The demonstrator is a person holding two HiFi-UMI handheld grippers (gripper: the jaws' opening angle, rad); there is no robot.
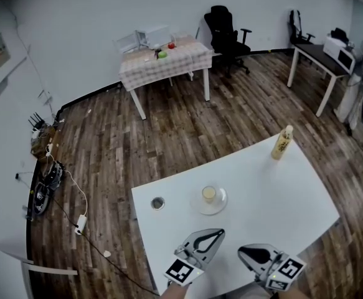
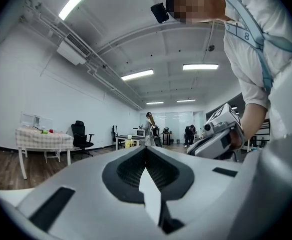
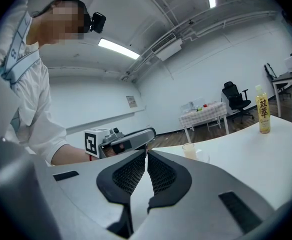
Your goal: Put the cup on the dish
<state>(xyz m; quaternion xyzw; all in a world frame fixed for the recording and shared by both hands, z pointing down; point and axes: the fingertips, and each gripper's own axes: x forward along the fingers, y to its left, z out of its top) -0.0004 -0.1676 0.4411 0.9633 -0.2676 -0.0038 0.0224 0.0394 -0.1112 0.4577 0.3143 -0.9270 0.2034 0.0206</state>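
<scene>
Mid-tabletop, the cup [image 1: 209, 194] sits on the dish [image 1: 221, 206]. Left gripper [image 1: 220, 232] and right gripper [image 1: 241, 251] are shut, empty; lift them straight away.

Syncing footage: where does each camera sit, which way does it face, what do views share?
Head view: on the head, steeply down at white table, translucent cup on clear dish; left gripper, right gripper.
Left gripper view: on it, level toward a far desk; shut jaws, right gripper, person's torso.
Right gripper view: on it, over the table toward the cup; shut jaws, left gripper.
Head, right share the cup.
</scene>
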